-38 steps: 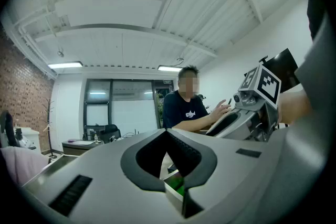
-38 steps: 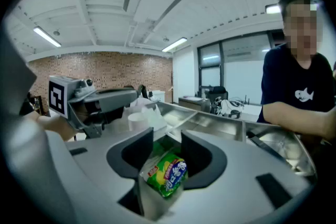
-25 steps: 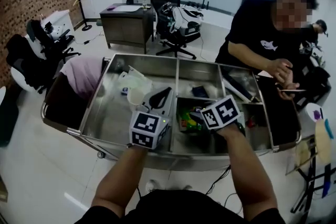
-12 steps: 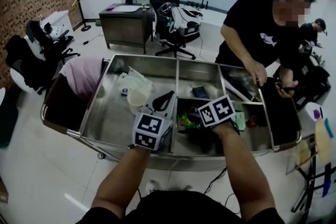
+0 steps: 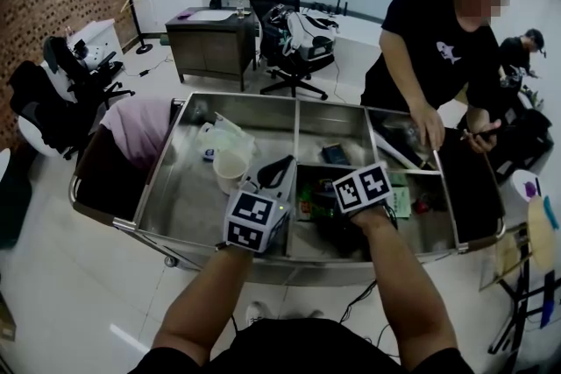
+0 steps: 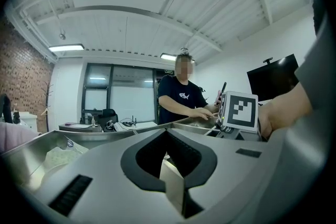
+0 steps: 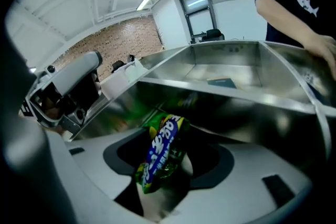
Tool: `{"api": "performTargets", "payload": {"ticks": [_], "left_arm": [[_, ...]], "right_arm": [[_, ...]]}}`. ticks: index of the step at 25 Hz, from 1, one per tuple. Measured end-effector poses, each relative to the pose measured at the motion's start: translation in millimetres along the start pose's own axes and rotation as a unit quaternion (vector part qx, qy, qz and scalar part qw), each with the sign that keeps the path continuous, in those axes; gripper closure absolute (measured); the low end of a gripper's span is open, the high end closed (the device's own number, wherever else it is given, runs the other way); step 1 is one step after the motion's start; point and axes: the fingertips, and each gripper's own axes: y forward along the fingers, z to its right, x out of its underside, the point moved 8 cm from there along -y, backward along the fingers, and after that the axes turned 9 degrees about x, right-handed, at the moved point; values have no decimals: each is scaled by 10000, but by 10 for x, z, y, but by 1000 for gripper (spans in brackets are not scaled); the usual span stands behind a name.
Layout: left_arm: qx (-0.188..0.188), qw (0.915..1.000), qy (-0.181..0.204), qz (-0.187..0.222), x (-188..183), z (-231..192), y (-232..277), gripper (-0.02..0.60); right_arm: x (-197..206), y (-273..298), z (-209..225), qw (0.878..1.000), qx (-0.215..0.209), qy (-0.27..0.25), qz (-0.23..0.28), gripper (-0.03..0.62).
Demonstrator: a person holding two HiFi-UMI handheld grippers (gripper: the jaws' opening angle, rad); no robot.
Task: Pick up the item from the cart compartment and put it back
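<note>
The right claw [image 7: 158,185] has dropped lower into the middle front compartment [image 7: 252,118] of the cart [image 5: 235,95] than it was a second ago, and its jaws have just been closing. They now appear to be clenched on the lower end of a green and blue snack packet [image 7: 160,150], which stands upright between them, still down inside the compartment. To me this looks like the pick-up taking hold, so lifting the packet out and setting it back is what remains. The left claw [image 5: 274,168] hangs over the divider just beside it, jaws together and holding nothing. Across the cart a person [image 5: 431,48] has straightened up, one hand still at the far right compartment.
</note>
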Motion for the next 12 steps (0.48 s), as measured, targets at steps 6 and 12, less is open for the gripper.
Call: {"api": "performTargets", "payload": {"ticks": [6,12], "left_arm": [[8,10000,-20,-68,28,-14,15,581],[-32,9999,-52,-87,37,-22,10,581]], "right_arm": [[-24,1,-6,9998,82,-103,120,396],[-24,-25,-13,9996,109,-160,184,427]]}}
